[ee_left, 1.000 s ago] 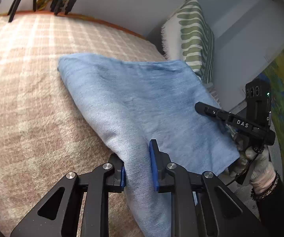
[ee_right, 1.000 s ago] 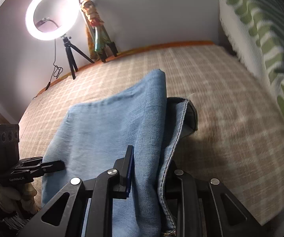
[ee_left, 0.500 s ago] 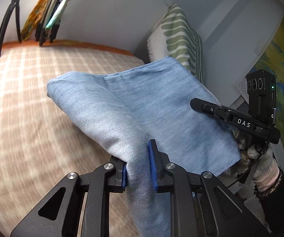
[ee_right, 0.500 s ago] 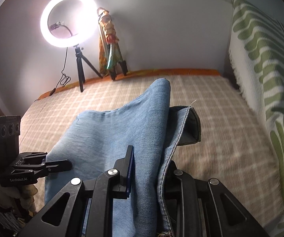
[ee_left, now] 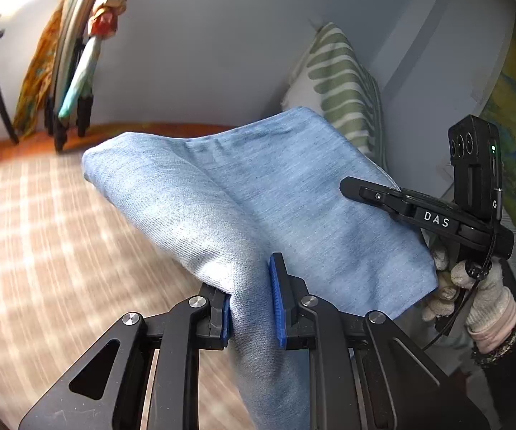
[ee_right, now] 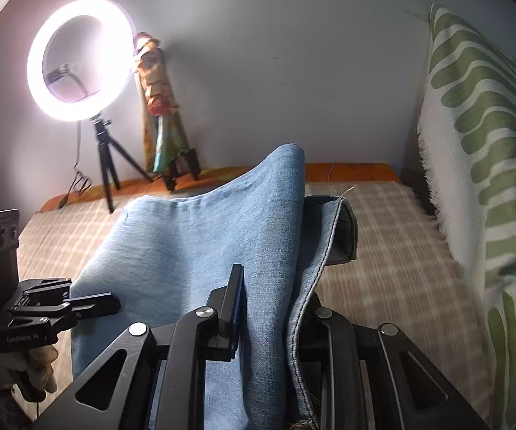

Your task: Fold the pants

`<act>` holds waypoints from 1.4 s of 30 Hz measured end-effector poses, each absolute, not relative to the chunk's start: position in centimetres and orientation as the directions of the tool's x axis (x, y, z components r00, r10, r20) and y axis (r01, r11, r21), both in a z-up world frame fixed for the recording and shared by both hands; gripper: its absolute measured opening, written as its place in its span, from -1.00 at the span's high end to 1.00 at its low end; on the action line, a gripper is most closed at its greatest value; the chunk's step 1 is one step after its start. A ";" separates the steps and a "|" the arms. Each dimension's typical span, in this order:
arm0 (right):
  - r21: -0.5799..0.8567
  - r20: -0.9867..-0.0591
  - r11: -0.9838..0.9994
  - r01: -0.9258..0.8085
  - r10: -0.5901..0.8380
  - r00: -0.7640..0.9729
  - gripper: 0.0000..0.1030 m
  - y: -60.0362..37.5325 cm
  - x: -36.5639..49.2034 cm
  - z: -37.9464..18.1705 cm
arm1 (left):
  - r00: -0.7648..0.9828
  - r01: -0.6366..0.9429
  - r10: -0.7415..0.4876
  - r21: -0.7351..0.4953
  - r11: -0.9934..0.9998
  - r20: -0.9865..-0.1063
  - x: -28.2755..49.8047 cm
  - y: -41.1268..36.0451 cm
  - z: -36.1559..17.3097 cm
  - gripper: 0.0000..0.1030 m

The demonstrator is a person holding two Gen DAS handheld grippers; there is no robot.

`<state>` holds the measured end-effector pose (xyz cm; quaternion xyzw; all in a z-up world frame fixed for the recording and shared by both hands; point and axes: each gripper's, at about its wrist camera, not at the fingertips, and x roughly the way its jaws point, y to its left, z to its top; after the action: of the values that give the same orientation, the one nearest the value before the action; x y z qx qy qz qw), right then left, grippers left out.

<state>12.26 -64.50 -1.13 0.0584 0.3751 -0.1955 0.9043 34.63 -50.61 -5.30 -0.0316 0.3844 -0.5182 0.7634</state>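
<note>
The light blue denim pants (ee_left: 265,193) are folded and held up off the checked bed cover (ee_left: 42,251). My left gripper (ee_left: 250,304) is shut on one lower corner of the fold. My right gripper (ee_right: 268,308) is shut on the other corner, beside a stitched hem (ee_right: 329,243); its right finger is hidden by cloth. The pants (ee_right: 200,243) hang stretched between the two grippers. The right gripper also shows in the left wrist view (ee_left: 365,188), and the left gripper shows in the right wrist view (ee_right: 110,302).
A green-and-white patterned cushion (ee_right: 483,165) stands at the bed's right side against the wall. A lit ring light on a tripod (ee_right: 82,61) and a bundle of colourful cloth (ee_right: 161,107) stand at the far edge of the bed.
Both grippers have lifted the pants higher off the bed over the last second. More wall and less bed cover show now. Both grips are unchanged.
</note>
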 end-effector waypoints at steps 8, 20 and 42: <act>-0.057 -0.699 0.912 0.406 -0.327 0.636 0.61 -69.4 18.8 -2.6 | 0.204 0.761 -0.796 -0.420 0.495 -0.570 40.7 -53.5 -6.0 0.68; -0.098 -0.732 0.902 0.421 -0.352 0.583 0.63 -73.7 24.0 -6.2 | 0.224 0.747 -0.755 -0.389 0.539 -0.616 44.3 -56.1 -8.6 0.68; -0.148 -0.729 0.834 0.531 -0.455 0.511 -0.12 -74.4 21.8 -6.0 | 0.271 0.731 -0.670 -0.305 0.610 -0.692 43.8 -56.4 -8.2 0.41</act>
<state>21.84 -74.38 -6.01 0.0471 0.4047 -0.2839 0.8680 43.78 -56.45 -8.21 0.0369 0.4139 -0.4398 0.7962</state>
